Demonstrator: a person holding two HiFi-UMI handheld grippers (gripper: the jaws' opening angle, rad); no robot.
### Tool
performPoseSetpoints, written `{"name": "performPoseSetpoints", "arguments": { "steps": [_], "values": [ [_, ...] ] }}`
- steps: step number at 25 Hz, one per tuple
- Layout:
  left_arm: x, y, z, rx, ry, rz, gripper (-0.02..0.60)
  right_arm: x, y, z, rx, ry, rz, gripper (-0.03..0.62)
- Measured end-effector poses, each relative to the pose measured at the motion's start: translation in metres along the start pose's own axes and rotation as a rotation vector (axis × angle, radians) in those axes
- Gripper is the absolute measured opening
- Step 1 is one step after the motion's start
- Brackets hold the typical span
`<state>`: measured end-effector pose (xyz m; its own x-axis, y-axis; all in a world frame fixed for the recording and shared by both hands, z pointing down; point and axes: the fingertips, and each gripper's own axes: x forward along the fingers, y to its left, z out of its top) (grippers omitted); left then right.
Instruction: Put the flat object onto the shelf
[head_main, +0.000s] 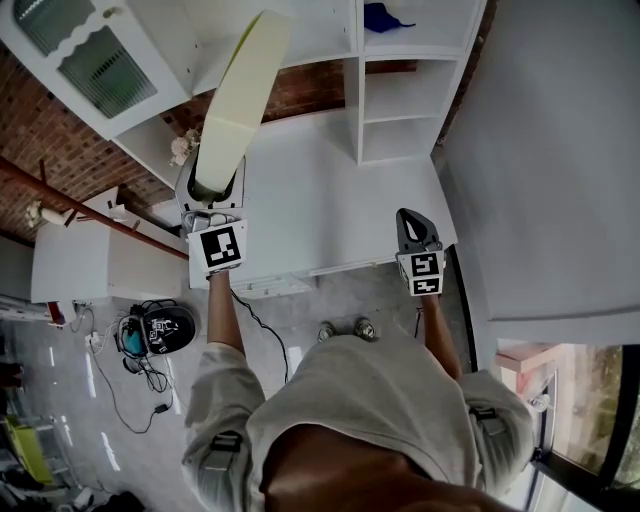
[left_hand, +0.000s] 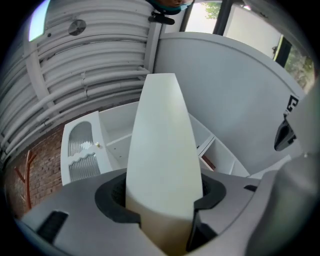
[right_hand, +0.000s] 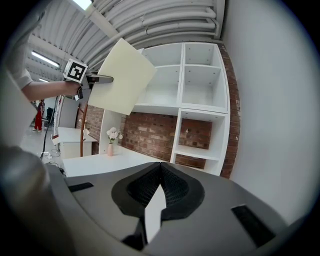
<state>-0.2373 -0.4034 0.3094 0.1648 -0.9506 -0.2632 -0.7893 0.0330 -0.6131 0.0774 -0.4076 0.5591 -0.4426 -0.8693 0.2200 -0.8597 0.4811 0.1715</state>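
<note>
The left claw (head_main: 213, 188) is clamped on the near end of the flat object (head_main: 242, 95), a cream board, with its jaws pressing the two faces. From the claw the board's long axis runs out toward 12 to 1 o'clock in the head view. It is raised above the white table (head_main: 330, 210) and touches nothing else. The right gripper view shows its broad face, so it stands tilted, nearer upright than level. The shelf (head_main: 360, 110) lies farther out, at about 2 o'clock from the left claw, and its open compartments are well apart from the board's far end. The right claw (head_main: 409, 218), at 3 o'clock from the left one, has its jaws together on nothing. It sits nearer the shelf, but only the left carries the board. The coming move likely calls for swinging the board's far end round toward 2 o'clock and rolling it level, so that it slides in edge first
</note>
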Motion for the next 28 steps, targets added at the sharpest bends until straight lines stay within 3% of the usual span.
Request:
{"name": "performPoseSetpoints", "arguments": {
  "steps": [6,13,21,28],
  "values": [
    [0.005,-0.003,0.009,0.181,0.022,-0.001,0.275,-0.002,0.002,0.002,0.007,0.000,-0.011,0.028],
    [0.020,-0.012,0.020,0.500,0.038,-0.012,0.276,-0.006,0.002,0.002,0.005,0.007,-0.022,0.028],
    [0.042,-0.024,0.019,0.768,0.076,-0.034,0.276,-0.014,-0.005,-0.004,0.019,0.021,-0.047,0.028],
    [0.059,-0.031,0.007,0.895,0.122,-0.047,0.279,-0.019,-0.015,-0.018,0.020,0.030,-0.067,0.028]
  ]
}}
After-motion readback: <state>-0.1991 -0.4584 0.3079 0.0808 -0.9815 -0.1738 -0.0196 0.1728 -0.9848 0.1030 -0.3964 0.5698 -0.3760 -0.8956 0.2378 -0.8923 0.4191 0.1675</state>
